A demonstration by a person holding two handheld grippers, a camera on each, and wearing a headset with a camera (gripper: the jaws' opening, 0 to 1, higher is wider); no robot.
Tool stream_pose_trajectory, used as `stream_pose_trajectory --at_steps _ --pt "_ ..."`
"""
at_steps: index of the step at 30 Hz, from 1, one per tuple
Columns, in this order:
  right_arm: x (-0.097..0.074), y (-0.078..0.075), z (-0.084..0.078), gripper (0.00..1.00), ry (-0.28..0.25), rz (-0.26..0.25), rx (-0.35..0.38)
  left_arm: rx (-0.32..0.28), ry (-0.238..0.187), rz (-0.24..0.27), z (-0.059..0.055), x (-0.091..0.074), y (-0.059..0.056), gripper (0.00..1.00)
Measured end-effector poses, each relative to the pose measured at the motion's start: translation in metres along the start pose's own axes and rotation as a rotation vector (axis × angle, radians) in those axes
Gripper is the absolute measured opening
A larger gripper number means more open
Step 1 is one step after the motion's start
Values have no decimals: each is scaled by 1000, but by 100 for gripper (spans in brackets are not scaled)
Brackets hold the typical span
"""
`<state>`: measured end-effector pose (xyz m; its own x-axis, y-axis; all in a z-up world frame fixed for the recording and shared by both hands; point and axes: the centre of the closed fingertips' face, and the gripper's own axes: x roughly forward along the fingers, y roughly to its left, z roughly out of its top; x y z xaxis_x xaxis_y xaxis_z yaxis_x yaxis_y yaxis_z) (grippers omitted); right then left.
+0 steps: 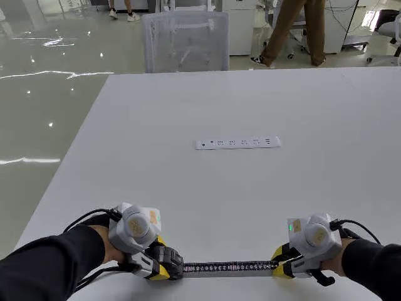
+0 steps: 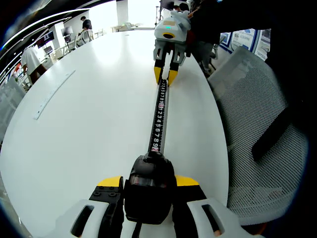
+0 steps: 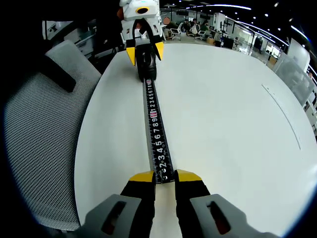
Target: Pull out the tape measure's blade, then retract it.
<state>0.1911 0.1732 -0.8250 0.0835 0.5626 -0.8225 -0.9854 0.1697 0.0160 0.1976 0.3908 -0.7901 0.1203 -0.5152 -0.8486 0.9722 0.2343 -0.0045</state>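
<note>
**Left gripper** [image 2: 148, 181]: fingers closed around the black tape measure case [image 2: 148, 196], at the near edge of the white table [image 1: 313, 188].

**Right gripper** [image 3: 163, 176]: yellow-tipped fingers almost together, pinching the blade's end.

**Blade** [image 3: 154, 134]: drawn out and stretched straight between the two grippers, along the table's near edge. Its numerals are legible in both gripper views; in the head view it reads as a dark band.

**Mesh seat** [image 2: 257, 148]: beside the table's near edge, in both gripper views.

**Power strip** [image 1: 238, 143]: mid-table, well apart from the tape; sockets visible in the head view.

**Mesh chair back** [image 1: 187, 41]: beyond the far edge.

**Person's legs** [image 1: 294, 28]: standing on the glossy floor.
</note>
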Motion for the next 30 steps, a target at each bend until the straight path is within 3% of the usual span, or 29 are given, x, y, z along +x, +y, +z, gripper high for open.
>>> stream_pose_trajectory --at_steps 30 --pt "-14 -3 -20 11 28 -7 29 0 3 -1 0 1 -1 34"
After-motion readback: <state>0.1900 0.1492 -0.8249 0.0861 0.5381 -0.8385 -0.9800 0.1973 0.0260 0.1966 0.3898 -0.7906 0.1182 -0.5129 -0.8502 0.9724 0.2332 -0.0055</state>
